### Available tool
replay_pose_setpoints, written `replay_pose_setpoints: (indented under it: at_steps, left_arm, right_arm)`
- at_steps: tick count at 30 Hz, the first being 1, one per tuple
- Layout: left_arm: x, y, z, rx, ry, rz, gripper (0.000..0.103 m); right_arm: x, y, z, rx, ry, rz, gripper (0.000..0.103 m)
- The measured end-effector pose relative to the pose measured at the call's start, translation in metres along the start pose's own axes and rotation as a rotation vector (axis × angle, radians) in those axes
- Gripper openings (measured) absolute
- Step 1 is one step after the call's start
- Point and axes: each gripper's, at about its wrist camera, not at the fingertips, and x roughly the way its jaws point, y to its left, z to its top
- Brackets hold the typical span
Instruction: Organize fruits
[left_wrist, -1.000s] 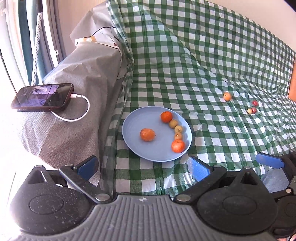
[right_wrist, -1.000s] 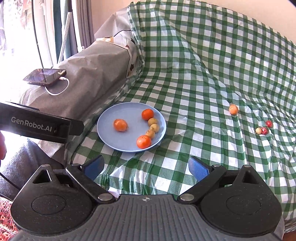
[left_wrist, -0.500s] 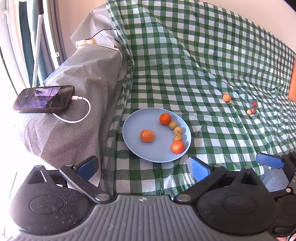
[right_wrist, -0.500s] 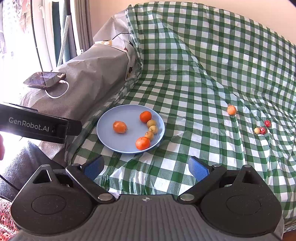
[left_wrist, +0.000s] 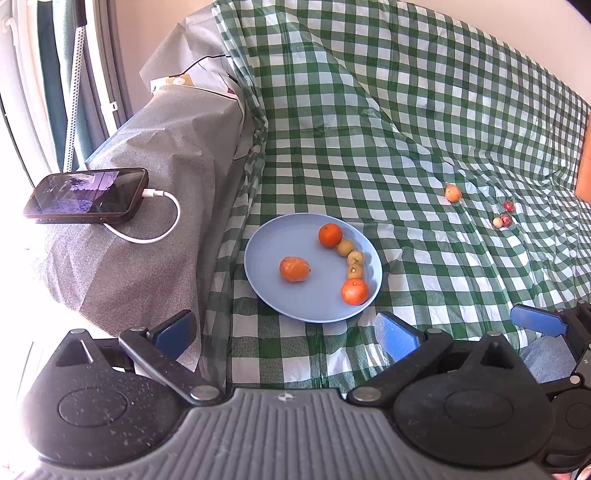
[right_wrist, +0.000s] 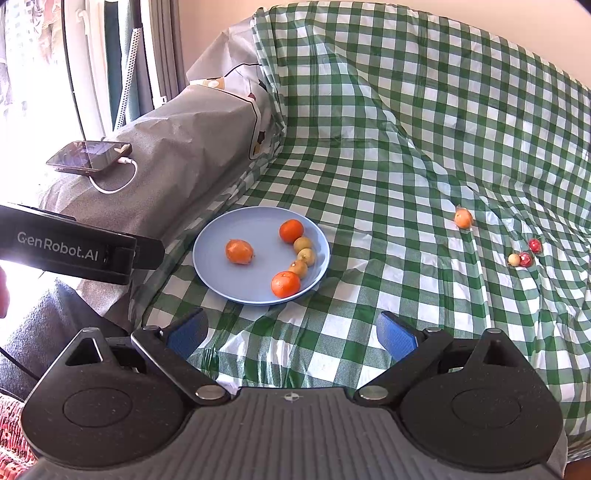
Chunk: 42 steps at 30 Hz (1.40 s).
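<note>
While a crinkled, glossy green-and-white checked plastic cloth (right_wrist: 406, 155) drapes the whole seat and back of the couch, a smooth round pale-blue plate (right_wrist: 218, 273) lies flat on it near the covered armrest. Six fruits sit on the plate: two round, dimpled orange tangerines (right_wrist: 291, 230), one at each end of a curved row of three small dull yellow-green round fruits (right_wrist: 306, 256) that touch one another, and one oval orange fruit (right_wrist: 239, 252) lying apart toward the plate's left side. Well away to the right, four more pieces rest on the cloth: a small orange-and-cream round fruit (right_wrist: 463, 218), two shiny red berry-like fruits (right_wrist: 534, 245), and one pale cream ball (right_wrist: 513, 259) touching the nearer red one. On the grey woven armrest cover (left_wrist: 155, 177) lies one dark smartphone (left_wrist: 86, 195) with a white charging cable (left_wrist: 159, 229) plugged in.

Both tools are matte black plastic with blue rubbery finger pads. The left gripper (left_wrist: 284, 332) hangs above the cloth's near edge with its jaws spread wide, holding nothing and touching nothing. The right gripper (right_wrist: 291, 332) is likewise spread wide and empty, short of the plate.
</note>
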Motion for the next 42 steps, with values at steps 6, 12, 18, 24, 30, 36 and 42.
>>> replay_pose_setpoints:
  at_steps: [6, 12, 18, 24, 30, 36, 42]
  left_arm:
    - [0.004, 0.001, -0.001, 0.002, 0.01, 0.001, 0.103]
    - [0.009, -0.001, 0.003, 0.009, 0.026, 0.004, 0.103]
    - [0.016, -0.007, 0.01, 0.023, 0.044, 0.008, 0.103]
    - [0.031, -0.024, 0.021, 0.059, 0.073, 0.004, 0.103]
    - [0.055, -0.059, 0.044, 0.104, 0.098, -0.032, 0.103]
    - [0.089, -0.116, 0.084, 0.161, 0.088, -0.082, 0.103]
    - [0.143, -0.191, 0.132, 0.243, 0.045, -0.129, 0.103]
  right_arm:
    - [0.004, 0.0, -0.002, 0.004, 0.007, 0.001, 0.098]
    - [0.01, -0.004, -0.002, 0.017, 0.016, 0.006, 0.098]
    - [0.018, -0.01, -0.002, 0.05, 0.031, 0.012, 0.098]
    - [0.026, -0.026, -0.004, 0.116, 0.041, 0.008, 0.098]
    - [0.029, -0.072, -0.011, 0.222, 0.031, -0.064, 0.098]
    - [0.031, -0.153, -0.014, 0.301, -0.021, -0.228, 0.098]
    - [0.052, -0.25, -0.006, 0.34, -0.075, -0.375, 0.098]
